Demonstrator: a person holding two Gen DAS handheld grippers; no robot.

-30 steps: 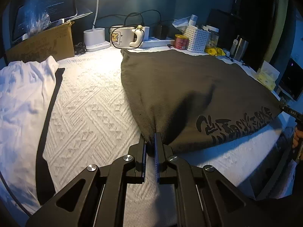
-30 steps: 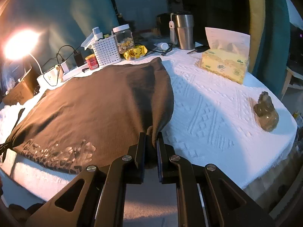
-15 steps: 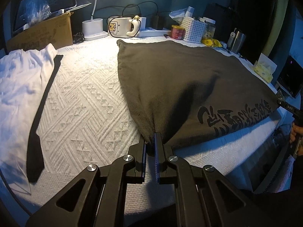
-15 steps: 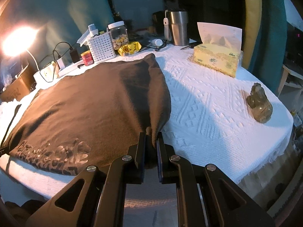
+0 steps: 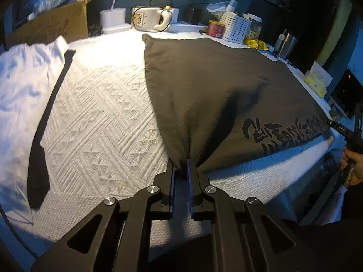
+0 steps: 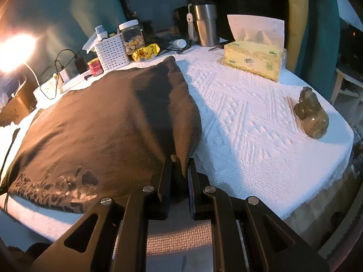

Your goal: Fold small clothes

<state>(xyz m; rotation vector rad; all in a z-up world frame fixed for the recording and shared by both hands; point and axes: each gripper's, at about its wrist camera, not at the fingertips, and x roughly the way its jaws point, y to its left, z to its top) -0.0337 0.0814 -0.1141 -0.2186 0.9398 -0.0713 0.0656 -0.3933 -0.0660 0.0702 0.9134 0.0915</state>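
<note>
A dark brown garment with black lettering lies spread on the white-covered table. My left gripper pinches its near left corner by the table's front edge. Its jaws are opening a little, and the cloth is still bunched between the pads. In the right wrist view the same garment fills the left half. My right gripper is shut on its near right corner. That gripper also shows at the left wrist view's right edge, held by a hand.
A white shirt with a black strip lies at the left. Along the back stand a cardboard box, a white basket and a steel tumbler. A tissue box and a stone figurine sit at the right.
Both grippers have drawn slightly back toward the near table edge with the garment corners held. The gap between the left jaws has widened a little.
</note>
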